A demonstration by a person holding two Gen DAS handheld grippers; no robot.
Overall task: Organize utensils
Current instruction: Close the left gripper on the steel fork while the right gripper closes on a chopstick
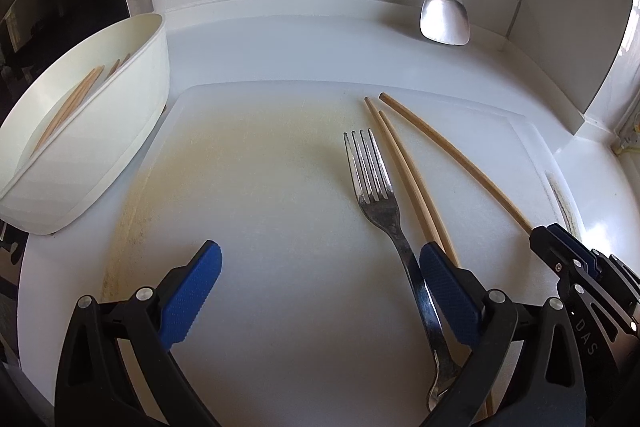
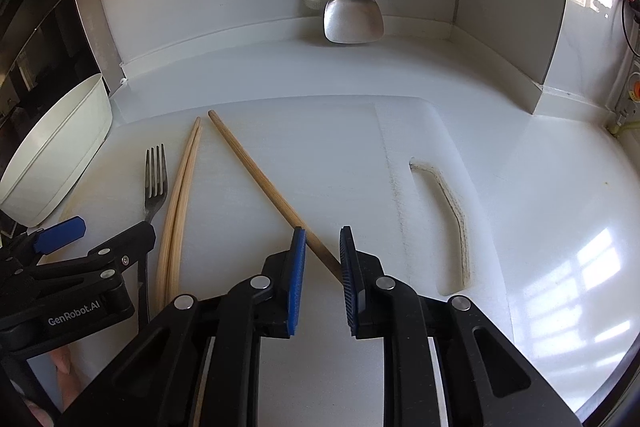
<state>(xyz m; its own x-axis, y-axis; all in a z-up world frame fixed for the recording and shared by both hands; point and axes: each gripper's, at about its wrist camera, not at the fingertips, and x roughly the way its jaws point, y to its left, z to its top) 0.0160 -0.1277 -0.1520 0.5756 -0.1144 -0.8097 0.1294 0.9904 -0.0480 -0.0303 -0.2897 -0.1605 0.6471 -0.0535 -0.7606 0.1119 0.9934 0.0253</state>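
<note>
Right gripper (image 2: 323, 233): clenched narrow on the single chopstick (image 2: 256, 171), which is caught slantwise between the blue pads near its thick end.
Left gripper (image 1: 320, 251): released, jaws spread wide above the cutting board (image 1: 260, 155); nothing is pressed by its pads.
Fork (image 1: 370, 179): laid flat on the board, tines pointed toward the back wall; its handle is passed just inside the left gripper's right finger.
Paired chopsticks (image 1: 400, 163): laid side by side, just beside the fork, between it and the single chopstick.
Utensil holder (image 1: 132, 99): set at the board's left edge, against the dark appliance; more chopsticks (image 1: 68, 107) are seen leaning inside one compartment.
Edges: the board's far edge is kept apart from the back wall by a strip of white counter (image 2: 560, 187); its handle slot (image 2: 452, 211) lies toward the right edge.
Open room: the board's left half is left bare between holder and fork; bare counter is seen to the right.
Wall: a metal spatula (image 1: 444, 15) is hung low over the counter's back edge.
Hidden: the fork's handle end and the paired chopsticks' near ends are covered by gripper parts; the holder's floor cannot be made out.
</note>
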